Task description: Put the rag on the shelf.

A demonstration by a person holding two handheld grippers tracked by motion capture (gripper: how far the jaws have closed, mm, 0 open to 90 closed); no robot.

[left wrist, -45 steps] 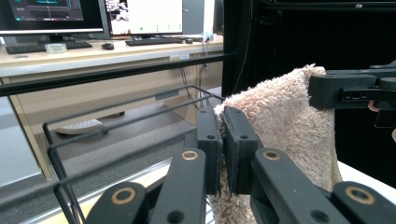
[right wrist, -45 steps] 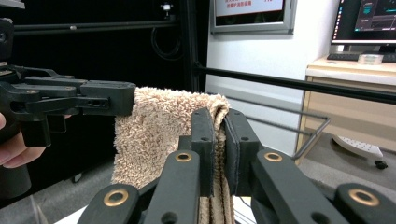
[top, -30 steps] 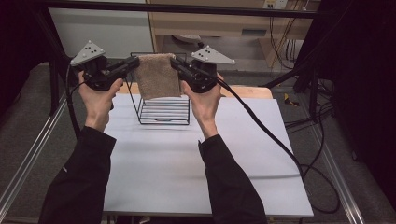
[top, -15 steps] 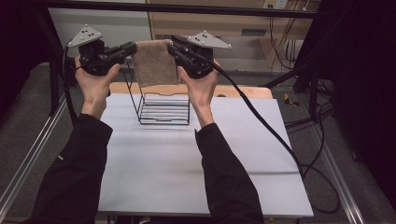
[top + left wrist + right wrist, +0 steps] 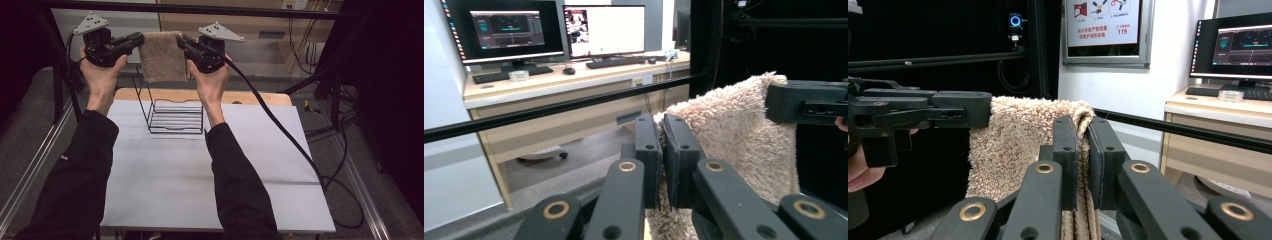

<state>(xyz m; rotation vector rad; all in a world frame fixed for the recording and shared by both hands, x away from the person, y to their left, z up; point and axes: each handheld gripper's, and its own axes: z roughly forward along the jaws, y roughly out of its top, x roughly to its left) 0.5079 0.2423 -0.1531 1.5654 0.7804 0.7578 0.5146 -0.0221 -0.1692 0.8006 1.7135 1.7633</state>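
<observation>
A beige fluffy towel [image 5: 162,57] hangs folded between my two grippers, high above the black wire rack [image 5: 175,112] on the white table [image 5: 210,165]. My left gripper [image 5: 136,40] is shut on the towel's top left corner, and my right gripper [image 5: 181,41] is shut on its top right corner. In the left gripper view the towel [image 5: 734,135] is pinched between my jaws, with the left gripper [image 5: 662,135] closed tight on its edge. In the right gripper view the towel [image 5: 1018,140] hangs likewise from my right gripper [image 5: 1085,137], and the other gripper holds its far corner.
A black frame bar [image 5: 200,7] crosses above and behind the towel. A thick black cable [image 5: 280,130] trails from my right gripper across the table's right side. A wooden board [image 5: 250,96] lies at the table's far edge. Desks with monitors [image 5: 514,30] stand beyond.
Both hands have lifted the towel upward and away from the wire rack; it now hangs clear above the rack. Both grips are unchanged.
</observation>
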